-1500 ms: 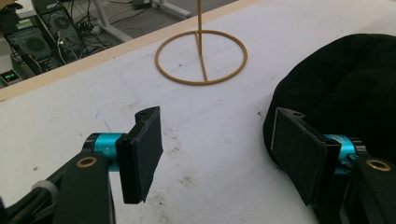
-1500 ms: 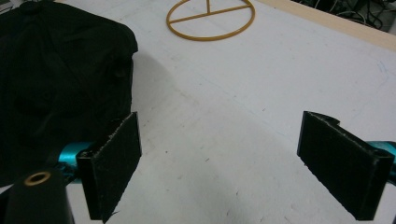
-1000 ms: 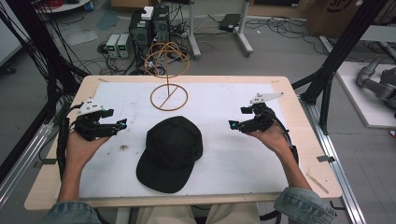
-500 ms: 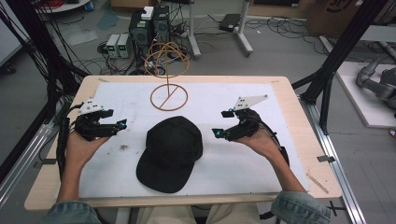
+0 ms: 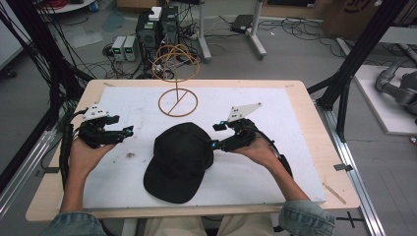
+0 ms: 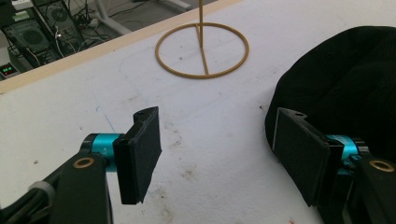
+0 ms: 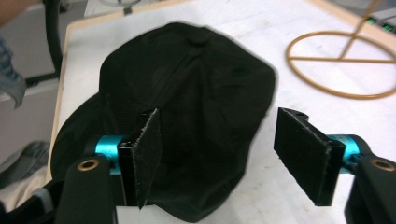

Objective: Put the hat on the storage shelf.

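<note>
my right claw (image 5: pixel 215 135) gapes wide at the right edge of the one black cap (image 5: pixel 179 160), holding nothing; in the right gripper view its two jaws stand well apart, one over the cap's crown, the other over bare table beside it. my left claw (image 5: pixel 129 131) is wide too, empty, hovering near the cap's left side, and in the left gripper view the cap (image 6: pixel 345 88) sits just behind the far jaw. that makes two claws, both open. the cap lies mid-table (image 5: pixel 275 172), brim toward me. one wire stand (image 5: pixel 177 101) rests beyond it, near the far edge.
</note>
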`<state>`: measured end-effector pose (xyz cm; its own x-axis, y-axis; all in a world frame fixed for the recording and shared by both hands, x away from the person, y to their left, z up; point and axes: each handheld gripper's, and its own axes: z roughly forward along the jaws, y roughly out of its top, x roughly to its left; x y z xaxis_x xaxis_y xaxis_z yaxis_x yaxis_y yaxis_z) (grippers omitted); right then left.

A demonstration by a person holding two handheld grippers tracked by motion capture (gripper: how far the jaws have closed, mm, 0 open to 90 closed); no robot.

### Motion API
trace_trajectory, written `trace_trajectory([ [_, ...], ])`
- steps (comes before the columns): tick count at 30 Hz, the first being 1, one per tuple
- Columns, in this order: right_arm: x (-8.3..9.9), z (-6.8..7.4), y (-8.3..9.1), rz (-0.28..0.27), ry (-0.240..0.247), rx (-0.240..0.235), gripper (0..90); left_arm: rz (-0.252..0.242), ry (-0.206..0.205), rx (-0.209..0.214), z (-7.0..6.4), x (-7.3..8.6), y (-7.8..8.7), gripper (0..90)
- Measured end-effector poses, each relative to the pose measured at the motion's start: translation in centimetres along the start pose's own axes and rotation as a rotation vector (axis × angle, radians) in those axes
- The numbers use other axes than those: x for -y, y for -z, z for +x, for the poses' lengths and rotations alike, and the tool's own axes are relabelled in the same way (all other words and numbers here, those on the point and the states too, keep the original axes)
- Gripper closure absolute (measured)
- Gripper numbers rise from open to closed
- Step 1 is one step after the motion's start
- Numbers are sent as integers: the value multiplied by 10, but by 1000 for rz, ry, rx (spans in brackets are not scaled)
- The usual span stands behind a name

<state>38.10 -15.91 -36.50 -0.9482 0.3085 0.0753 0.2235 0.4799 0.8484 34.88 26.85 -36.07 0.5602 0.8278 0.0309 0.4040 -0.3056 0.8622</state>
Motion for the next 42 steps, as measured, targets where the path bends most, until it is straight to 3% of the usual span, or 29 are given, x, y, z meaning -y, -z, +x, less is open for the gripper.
trace_trajectory([
  [3,-1,2,-10,17,20,-24,385,3,0,2,0,0,-1,324],
  [6,-4,4,-16,5,64,-14,459,12,-7,6,0,0,-1,324],
  [11,-6,2,-23,-20,88,-17,539,13,-7,11,0,0,-2,324],
  [15,-7,3,-31,-9,116,-23,580,13,-5,16,0,0,-2,324],
  [25,-4,-4,-36,6,92,-28,608,20,-4,17,0,1,-3,324],
  [33,-1,-3,-38,38,107,-30,632,16,-7,20,0,1,-2,324],
  [42,1,-1,-42,55,122,-43,775,24,-8,19,0,1,-4,324],
])
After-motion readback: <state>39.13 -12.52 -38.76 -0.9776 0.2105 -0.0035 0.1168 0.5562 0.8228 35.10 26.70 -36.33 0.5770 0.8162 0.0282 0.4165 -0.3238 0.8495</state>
